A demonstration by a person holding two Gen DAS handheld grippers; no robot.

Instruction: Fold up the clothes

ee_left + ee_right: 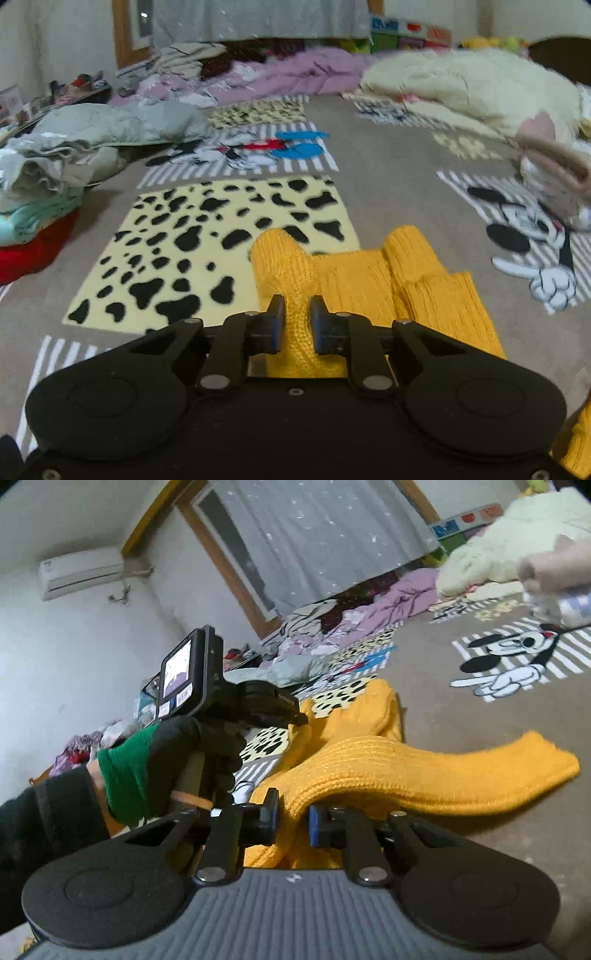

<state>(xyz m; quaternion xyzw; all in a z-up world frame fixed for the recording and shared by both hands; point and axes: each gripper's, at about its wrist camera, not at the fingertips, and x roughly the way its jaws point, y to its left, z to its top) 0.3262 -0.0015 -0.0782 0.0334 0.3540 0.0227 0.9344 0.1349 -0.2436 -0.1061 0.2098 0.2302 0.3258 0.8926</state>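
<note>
**Yellow knit sweater pinched by both grippers**

Yellow knit sweater (pixel 369 280) lies on the cartoon-print blanket (pixel 388 166), partly over a spotted panel. L gripper (pixel 297 314): jaws nearly closed, clamping a ridge of knit btwn the pads. R gripper (pixel 293 812): jaws narrow, nipping a fold of the sweater (pixel 406 768), sleeve trailing right. Gloved left hand (pixel 159 760) grips the other handle. Folded pile (pixel 40 206) sits left; cream fleece (pixel 472 81) far right.

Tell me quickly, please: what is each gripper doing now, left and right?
Left gripper: closed on the yellow knit garment.
Right gripper: closed on a fold of the same garment.
</note>
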